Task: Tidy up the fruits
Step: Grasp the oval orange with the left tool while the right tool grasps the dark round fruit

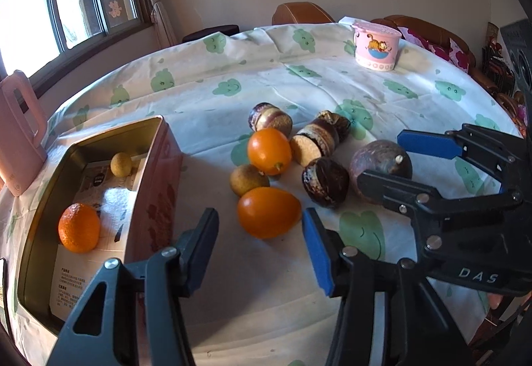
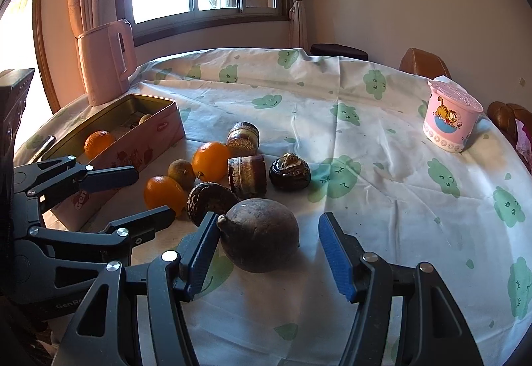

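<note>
Blue-padded and spread wide, the left gripper [image 1: 261, 249] hangs just short of an orange kumquat [image 1: 268, 212] lying on the cloud-print tablecloth [image 1: 266, 93], and the fruit sits in line with the gap between the fingers, touched by neither. Over on the right, the right gripper [image 2: 269, 253] is just as open, its jaws apart on either side of a big purplish-brown round fruit [image 2: 261, 238]; the left pad sits right by the stubby stem, though whether it touches is hard to say. Behind those two, the loose pile: a second kumquat [image 1: 269, 150], a small tan longan [image 1: 247, 180], and several dark, cut-looking brown pieces [image 1: 321, 136] bunched close together. To the left stands the open pink tin [image 1: 156, 173], and inside it an orange fruit [image 1: 79, 228] lies at the near end with a small tan longan in the tin [image 1: 121, 164] toward the far end, on a printed sheet. A pink kettle [image 2: 106, 60] stands just beyond the tin by the window, and a pink cartoon cup [image 2: 450, 121] sits well apart across the table.
</note>
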The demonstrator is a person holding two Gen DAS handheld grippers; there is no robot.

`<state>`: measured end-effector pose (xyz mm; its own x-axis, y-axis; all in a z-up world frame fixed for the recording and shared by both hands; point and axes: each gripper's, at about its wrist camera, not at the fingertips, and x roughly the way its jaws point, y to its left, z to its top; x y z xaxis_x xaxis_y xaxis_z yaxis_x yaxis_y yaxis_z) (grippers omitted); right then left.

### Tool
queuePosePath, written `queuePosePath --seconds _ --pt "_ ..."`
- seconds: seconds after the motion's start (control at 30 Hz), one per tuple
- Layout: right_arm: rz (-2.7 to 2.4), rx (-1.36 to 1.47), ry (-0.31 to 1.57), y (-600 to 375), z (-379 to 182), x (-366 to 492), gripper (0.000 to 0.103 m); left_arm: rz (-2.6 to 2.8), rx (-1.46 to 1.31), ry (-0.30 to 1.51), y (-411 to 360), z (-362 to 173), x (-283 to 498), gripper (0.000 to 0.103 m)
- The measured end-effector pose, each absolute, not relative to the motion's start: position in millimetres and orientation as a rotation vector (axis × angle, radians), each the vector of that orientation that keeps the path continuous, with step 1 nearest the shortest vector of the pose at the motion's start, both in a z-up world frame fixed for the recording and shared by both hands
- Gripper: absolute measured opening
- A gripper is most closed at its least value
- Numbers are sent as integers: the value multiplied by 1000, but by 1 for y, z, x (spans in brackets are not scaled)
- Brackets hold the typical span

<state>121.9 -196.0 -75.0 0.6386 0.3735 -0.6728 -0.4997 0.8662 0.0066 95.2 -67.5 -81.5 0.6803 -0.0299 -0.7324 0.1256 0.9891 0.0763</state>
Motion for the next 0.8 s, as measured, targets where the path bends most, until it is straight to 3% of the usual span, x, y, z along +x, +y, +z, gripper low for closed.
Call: queuePosePath --seconds 0.1,0.2,0.8 --pt "520 -170 739 -196 -76 124 61 -106 101 846 -66 -84 100 46" --pt "544 -190 744 -191 -78 122 51 -112 105 846 -68 -85 99 41" --pt "485 -212 666 -193 -70 113 51 -103 84 743 -68 -75 83 38"
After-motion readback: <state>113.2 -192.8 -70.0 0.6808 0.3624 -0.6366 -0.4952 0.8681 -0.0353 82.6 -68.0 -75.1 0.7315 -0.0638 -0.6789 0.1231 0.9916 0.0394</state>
